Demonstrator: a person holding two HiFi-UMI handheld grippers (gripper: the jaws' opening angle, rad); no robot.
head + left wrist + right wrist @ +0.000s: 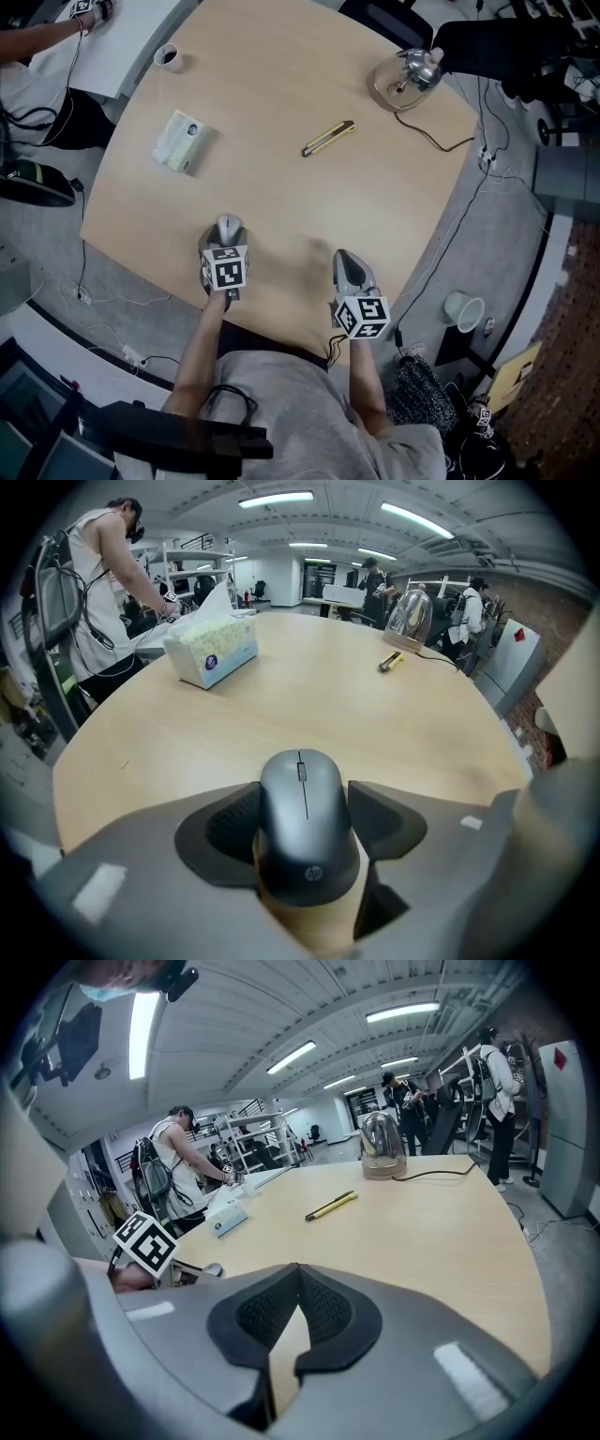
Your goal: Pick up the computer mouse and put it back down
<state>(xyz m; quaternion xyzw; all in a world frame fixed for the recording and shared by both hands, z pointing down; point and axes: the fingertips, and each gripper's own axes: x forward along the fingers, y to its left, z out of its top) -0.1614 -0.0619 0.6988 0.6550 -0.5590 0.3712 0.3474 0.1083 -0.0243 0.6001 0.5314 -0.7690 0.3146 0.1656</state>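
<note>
A grey computer mouse [228,225] lies on the wooden table [281,84] near its front edge, flat on the surface. My left gripper [227,240] is over it, pointing steeply down. In the left gripper view the mouse [305,822] sits between the two dark pads [230,822], which stand close along its sides without squeezing it; the left gripper [305,808] is open. To the right, my right gripper [344,255] rests by the table edge. Its pads [328,1312] meet at the tips, so the right gripper [298,1269] is shut and holds nothing.
On the table farther away are a tissue pack [180,141], a yellow box cutter [328,138], a glass kettle [412,70] with its cable, and a cup [169,57]. A paper cup [463,309] stands on the floor at the right. Other people stand around the far side.
</note>
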